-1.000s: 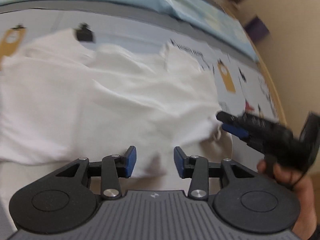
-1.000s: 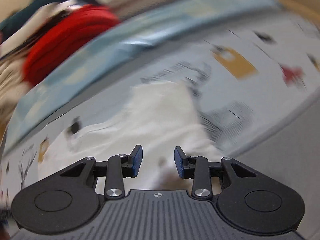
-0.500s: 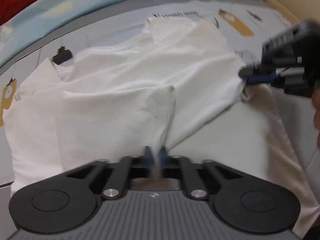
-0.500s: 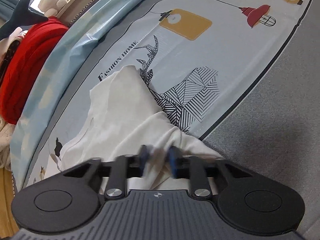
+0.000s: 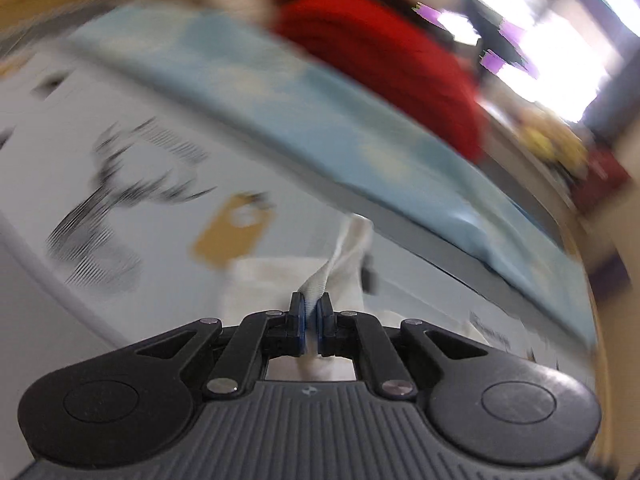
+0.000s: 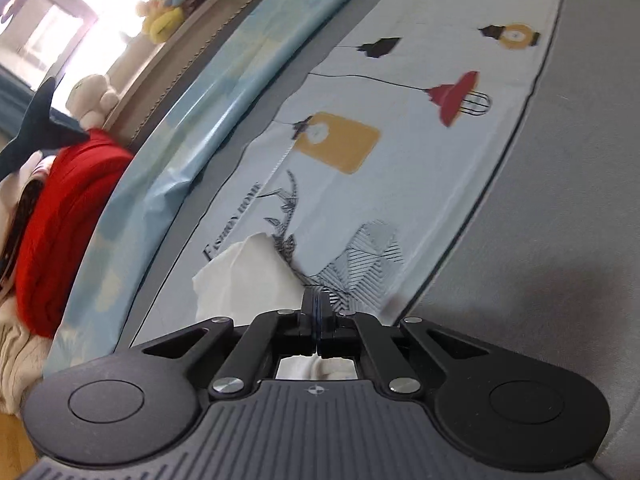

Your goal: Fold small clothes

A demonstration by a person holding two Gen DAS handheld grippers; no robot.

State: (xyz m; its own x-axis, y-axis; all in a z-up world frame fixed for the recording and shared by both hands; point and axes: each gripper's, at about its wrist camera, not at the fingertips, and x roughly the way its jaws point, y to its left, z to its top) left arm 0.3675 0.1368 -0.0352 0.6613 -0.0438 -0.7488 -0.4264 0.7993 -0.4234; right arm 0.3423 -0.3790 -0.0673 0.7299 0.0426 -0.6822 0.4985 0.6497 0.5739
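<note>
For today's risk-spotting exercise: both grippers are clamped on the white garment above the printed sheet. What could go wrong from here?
1. The left gripper pinches only a narrow twisted strip of the white garment; it may slip out.
2. The left wrist view is heavily blurred, suggesting fast motion; a jerk could bunch the cloth rather than lay it flat.
3. The right gripper holds only an edge of the cloth; most of it hangs out of sight below, so the fold may land uneven on the printed sheet.

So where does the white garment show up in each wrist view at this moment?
Left wrist: white garment low centre, a strip pinched in the left gripper.
Right wrist: low centre-left, just beyond the right gripper, which is shut on its edge.
Shared landmark: the red fabric pile, upper centre-right in the left view, at the left edge in the right.
</note>
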